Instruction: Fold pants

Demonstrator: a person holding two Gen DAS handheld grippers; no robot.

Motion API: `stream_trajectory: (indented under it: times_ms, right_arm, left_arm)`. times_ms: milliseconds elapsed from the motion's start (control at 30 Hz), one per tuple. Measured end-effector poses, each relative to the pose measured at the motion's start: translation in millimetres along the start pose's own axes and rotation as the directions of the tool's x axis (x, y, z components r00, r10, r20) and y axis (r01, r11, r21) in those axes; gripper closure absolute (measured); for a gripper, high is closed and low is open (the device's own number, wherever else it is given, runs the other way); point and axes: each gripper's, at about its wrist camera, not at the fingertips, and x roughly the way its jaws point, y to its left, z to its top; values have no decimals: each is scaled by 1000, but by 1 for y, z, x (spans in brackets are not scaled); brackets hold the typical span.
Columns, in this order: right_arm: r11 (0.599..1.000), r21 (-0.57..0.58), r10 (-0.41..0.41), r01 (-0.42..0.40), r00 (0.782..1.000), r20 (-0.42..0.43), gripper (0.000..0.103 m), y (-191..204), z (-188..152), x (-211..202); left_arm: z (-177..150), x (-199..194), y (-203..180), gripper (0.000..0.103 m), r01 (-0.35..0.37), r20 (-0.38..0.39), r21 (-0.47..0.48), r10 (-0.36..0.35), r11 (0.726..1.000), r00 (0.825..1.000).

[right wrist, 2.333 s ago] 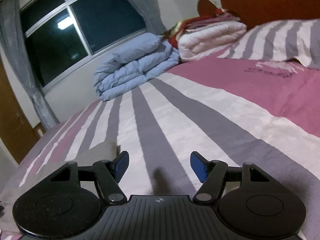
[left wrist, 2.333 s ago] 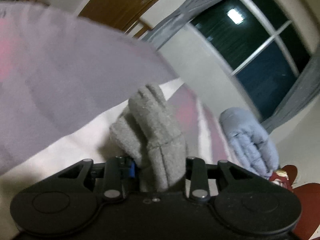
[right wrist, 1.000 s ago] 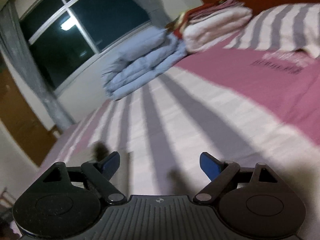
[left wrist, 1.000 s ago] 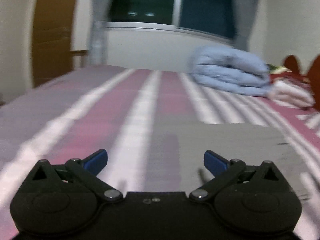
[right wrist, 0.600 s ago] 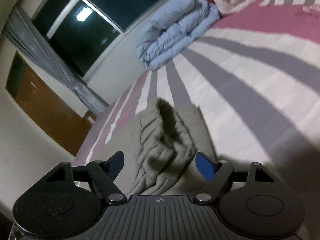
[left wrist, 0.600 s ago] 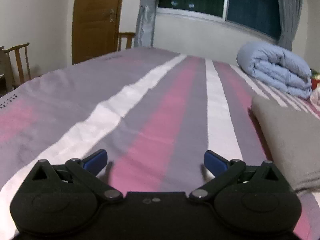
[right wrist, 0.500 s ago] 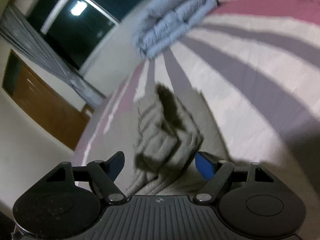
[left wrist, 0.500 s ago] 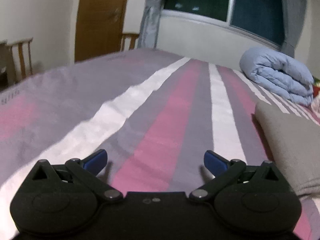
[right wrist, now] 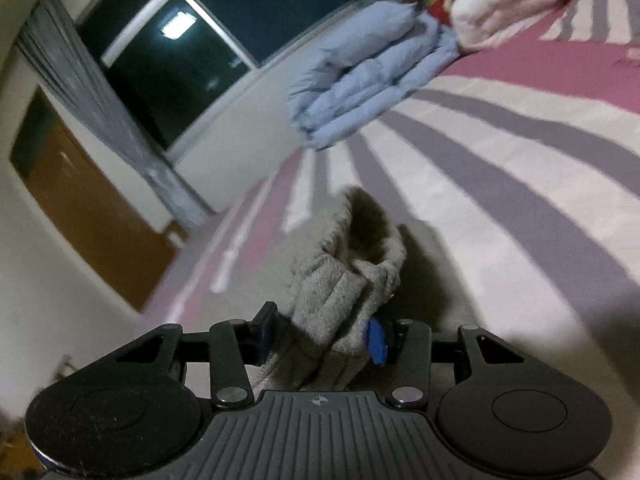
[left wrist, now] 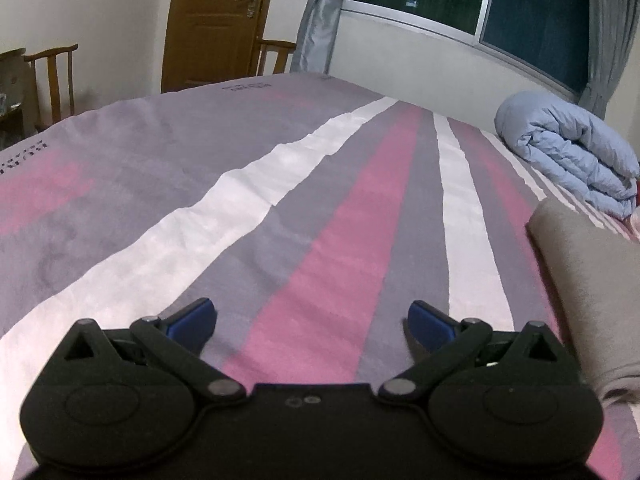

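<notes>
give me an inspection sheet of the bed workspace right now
surface: striped bedspread, pink, grey and white, a few wrinkles.
job's things: grey pants, one bunched end lifted; the rest lies flat at the right edge of the left wrist view.
clutter: blue duvet folded at the far side; white and red bedding stacked beside it.
grippers: left gripper open, nothing between its jaws, over bare bedspread. right gripper closing with the bunched pants between its jaws, pads on the cloth.
cables: nothing seen.
surroundings: dark window, grey curtains, wooden door, two chairs.
</notes>
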Motion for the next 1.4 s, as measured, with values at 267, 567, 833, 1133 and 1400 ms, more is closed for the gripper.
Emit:
stream_trajectory:
  times_ms: [267, 567, 833, 1133, 1400]
  right_arm:
    - [998, 52, 22, -23, 999, 25, 57, -20, -3, -2]
    - [1000, 13, 2, -1, 998, -60, 44, -44, 1, -2]
    - [974, -223, -8, 45, 987, 163, 42, 5, 3, -52]
    - [778, -586, -245, 228, 968, 52, 32, 33, -50, 24]
    - [931, -339, -127, 135, 991, 46, 29, -5, -34, -20]
  left_arm:
    - [-3, 1, -5, 6, -23, -9, 36, 24, 999, 1000]
    - [-2, 0, -9, 6, -43, -12, 58, 44, 997, 999]
    - [-1, -11, -27, 6, -11, 34, 112, 7, 994, 999]
    - [-6, -3, -26, 6, -22, -21, 115, 25, 993, 999]
    - [-7, -4, -26, 6, -23, -23, 125, 26, 992, 999]
